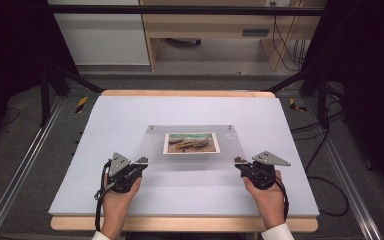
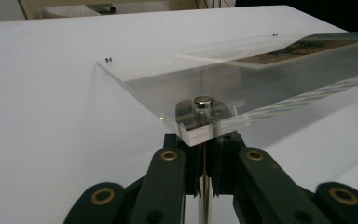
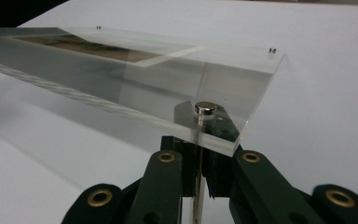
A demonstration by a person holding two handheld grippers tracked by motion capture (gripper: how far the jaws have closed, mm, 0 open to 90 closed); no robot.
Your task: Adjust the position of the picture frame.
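A clear acrylic frame [image 1: 155, 146] holding a landscape photo [image 1: 190, 143] lies in the middle of the white board. Its near edge looks raised, with the far edge low. My left gripper [image 1: 141, 162] is at the frame's near left corner and my right gripper [image 1: 240, 162] at the near right corner. In the left gripper view the jaws of my left gripper [image 2: 205, 140] stand together under the corner, below a small round magnet [image 2: 203, 102]. My right gripper [image 3: 200, 149] is likewise shut beneath its corner and magnet [image 3: 205, 109]. Each corner rests on the jaw tips, which it hides.
The white board [image 1: 130, 110] lies on a wooden table [image 1: 180, 224]. Metal rails run along both sides. A wooden desk [image 1: 205, 30] stands beyond the far edge, and cables [image 1: 325, 180] lie on the floor at the right.
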